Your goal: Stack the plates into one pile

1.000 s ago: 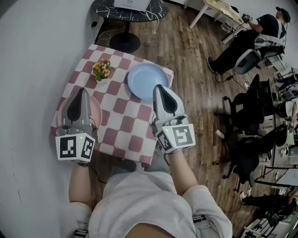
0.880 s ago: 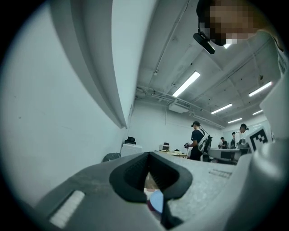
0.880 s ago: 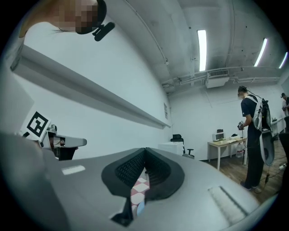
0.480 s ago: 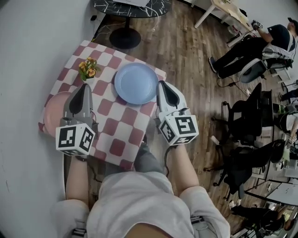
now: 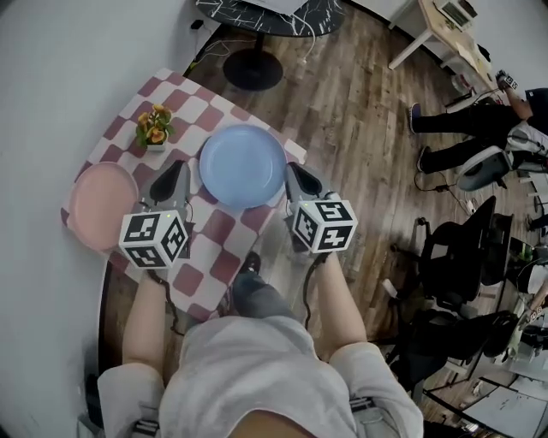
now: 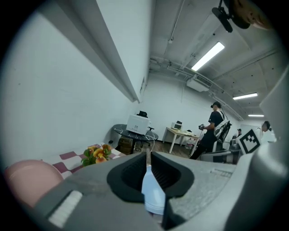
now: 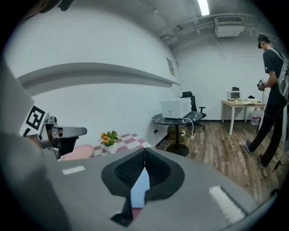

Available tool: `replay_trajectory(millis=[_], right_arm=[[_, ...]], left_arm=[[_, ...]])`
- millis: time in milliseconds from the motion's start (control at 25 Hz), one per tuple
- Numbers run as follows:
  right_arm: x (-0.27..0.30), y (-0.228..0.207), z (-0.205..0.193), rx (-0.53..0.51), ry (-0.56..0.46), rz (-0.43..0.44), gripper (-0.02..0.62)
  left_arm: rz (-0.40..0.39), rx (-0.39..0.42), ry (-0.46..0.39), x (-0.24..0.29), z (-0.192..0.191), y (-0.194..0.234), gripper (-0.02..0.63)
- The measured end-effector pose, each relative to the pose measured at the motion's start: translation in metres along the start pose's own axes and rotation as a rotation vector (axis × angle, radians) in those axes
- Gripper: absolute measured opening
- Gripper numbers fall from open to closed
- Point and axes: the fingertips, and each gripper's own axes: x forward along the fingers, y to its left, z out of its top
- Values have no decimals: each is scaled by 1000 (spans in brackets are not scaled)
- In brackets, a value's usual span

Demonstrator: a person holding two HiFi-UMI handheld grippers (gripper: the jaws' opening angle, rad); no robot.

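Observation:
A light blue plate [image 5: 242, 167] lies on the checked table [image 5: 218, 231], and a pink plate [image 5: 103, 205] lies at its left edge. My left gripper [image 5: 175, 167] hangs between the two plates, touching neither. Its jaws have just been opening and stand a narrow slit apart, with nothing between them [image 6: 147, 155]. My right gripper [image 5: 293, 168] is shut and empty at the blue plate's right rim, over the table's edge. Both gripper views show the blue plate [image 6: 151, 189] [image 7: 141, 185] below the jaws. The pink plate [image 6: 27, 180] [image 7: 76, 152] lies to the left.
A small pot of flowers [image 5: 154, 127] stands at the table's far side, behind both plates. A white wall runs along the left. A round black table [image 5: 265, 13] stands beyond on the wood floor. People and office chairs [image 5: 479, 162] are at the right.
Both grippers have come down and back toward me. The left one has left the pink plate for the gap between the plates. The right one now sits at the blue plate's right rim.

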Motion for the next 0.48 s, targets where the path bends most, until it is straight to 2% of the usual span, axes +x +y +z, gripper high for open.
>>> replay_trajectory(millis=[280,480], right_arm=[[37,-39,-51,43,217,55,49],[61,-60,-78,77,315,51,83]], left_arm=[[107,-72,166,37,-62,4,86],[186,-137,270,54,-104,18,121]])
